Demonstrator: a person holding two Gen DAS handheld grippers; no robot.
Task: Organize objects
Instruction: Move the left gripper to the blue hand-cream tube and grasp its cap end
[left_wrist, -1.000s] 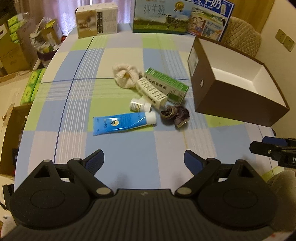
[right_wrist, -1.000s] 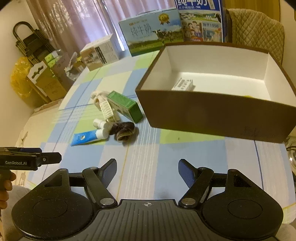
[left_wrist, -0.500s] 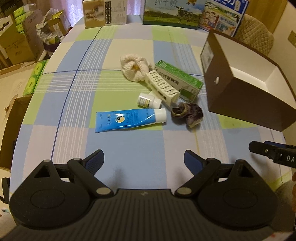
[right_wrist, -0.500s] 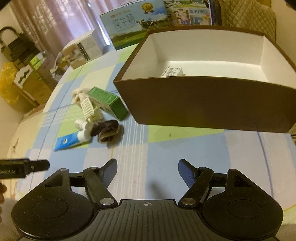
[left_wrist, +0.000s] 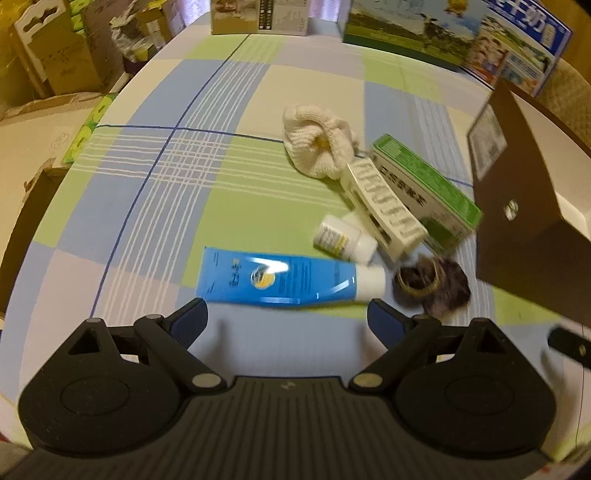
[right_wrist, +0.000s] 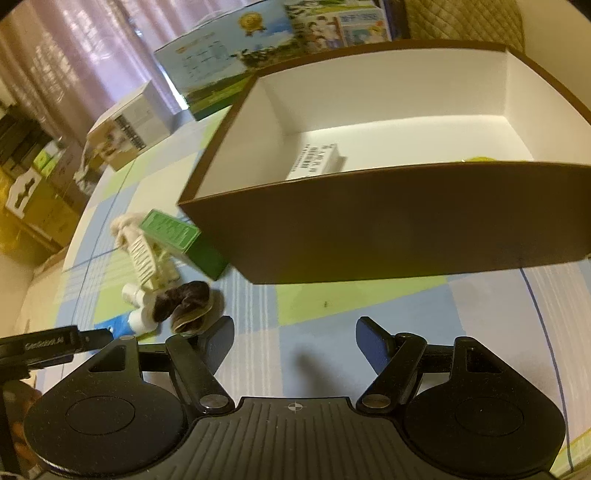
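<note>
Left wrist view: the left hand-held gripper (left_wrist: 287, 320) is spread wide and empty, just short of a blue plastic tube with a white cap (left_wrist: 286, 281) lying on the checked-cloth counter (left_wrist: 207, 155). Beyond the tube are a small white pill bottle (left_wrist: 341, 242) and a green-and-white carton (left_wrist: 428, 192).

Right wrist view: the right hand-held gripper (right_wrist: 294, 341) is wide and empty, before a brown cardboard box with a white inside (right_wrist: 388, 236) that holds a small white packet (right_wrist: 317, 160).
</note>
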